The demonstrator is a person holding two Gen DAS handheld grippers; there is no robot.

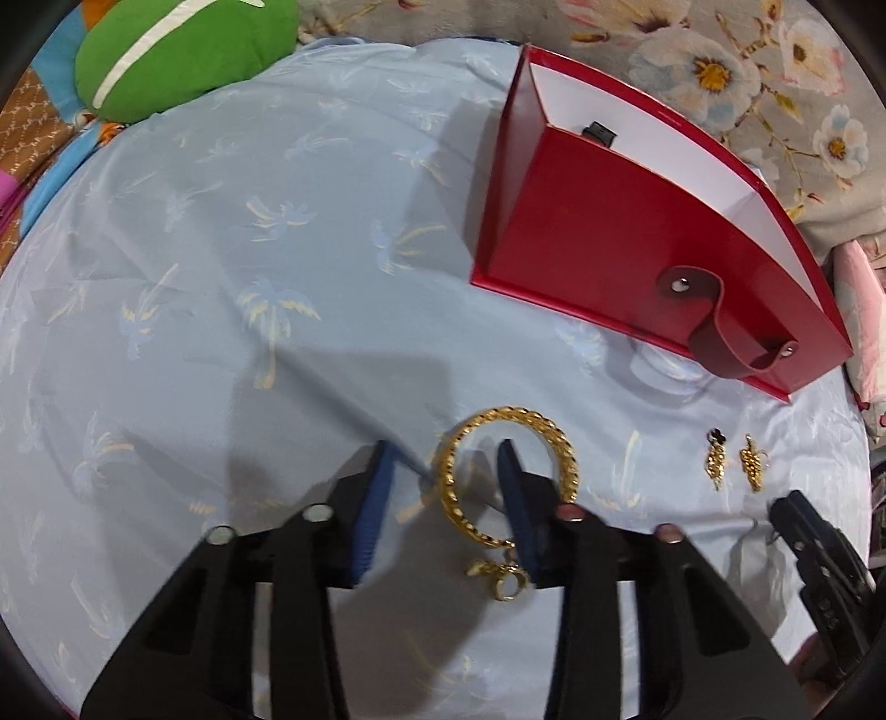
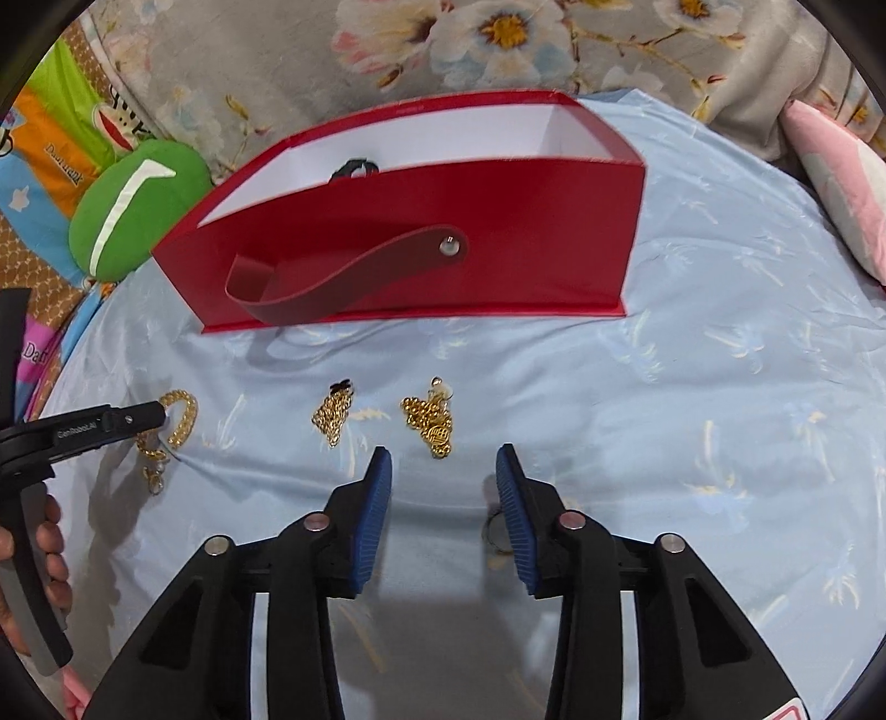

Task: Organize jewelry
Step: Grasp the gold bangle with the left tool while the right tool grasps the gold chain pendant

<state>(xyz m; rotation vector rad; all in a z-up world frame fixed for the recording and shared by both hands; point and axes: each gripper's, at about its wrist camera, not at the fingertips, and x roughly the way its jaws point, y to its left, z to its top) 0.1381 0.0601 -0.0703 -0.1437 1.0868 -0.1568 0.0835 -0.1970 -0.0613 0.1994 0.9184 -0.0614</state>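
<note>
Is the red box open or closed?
Open: the red box has no lid on top, and its white inner walls show, with a dark item inside.

- One gold chain bracelet (image 1: 506, 487), lying curled in a loop on the cloth.
- Two gold earrings: one with a dark top (image 1: 715, 464), one all gold (image 1: 752, 464), just beside each other.
- One ring (image 2: 496, 534), partly hidden behind a blue pad.
- One red box (image 2: 421, 243), open at the top, with one strap handle (image 2: 343, 277) held by snap studs.
- One light blue cloth (image 1: 221, 277) printed with palm trees.
- One green cushion (image 1: 183, 50).
- Two grippers: left gripper (image 1: 446, 459), right gripper (image 2: 443, 462).
</note>
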